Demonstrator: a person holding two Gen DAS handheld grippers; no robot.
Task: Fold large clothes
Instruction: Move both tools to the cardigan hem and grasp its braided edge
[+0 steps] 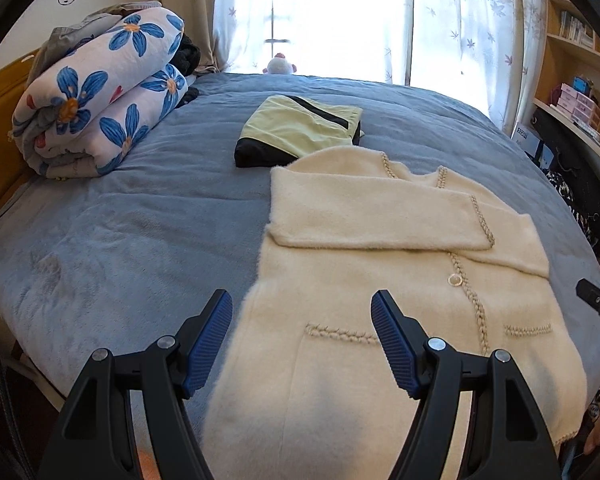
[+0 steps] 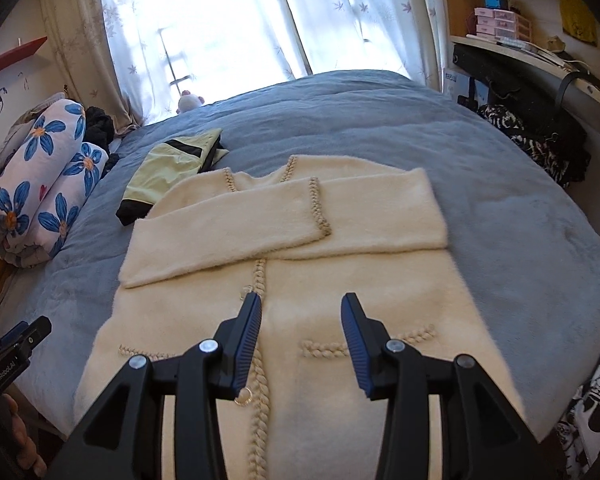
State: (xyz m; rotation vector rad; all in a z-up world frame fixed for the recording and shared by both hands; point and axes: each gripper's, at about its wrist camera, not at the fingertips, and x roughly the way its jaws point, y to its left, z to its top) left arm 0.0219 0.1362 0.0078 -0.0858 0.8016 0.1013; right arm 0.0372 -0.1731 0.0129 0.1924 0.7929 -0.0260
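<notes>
A: Where is the garment?

B: The cream cardigan (image 2: 300, 280) lies flat on the blue-grey bed (image 1: 120, 220), both sleeves crossed over its chest, hem towards me. A folded yellow-green garment (image 1: 300, 128) touches its collar; a floral quilt (image 1: 96, 100) sits well apart from it.

A: And your fingers?

B: My left gripper (image 1: 302, 344) and right gripper (image 2: 300, 344) hover above its lower half, jaws apart, holding nothing.

A: Next?

B: I judge it best to pinch both hem corners evenly and lift towards the collar. Open bedspread lies on either side of the cardigan.
</notes>
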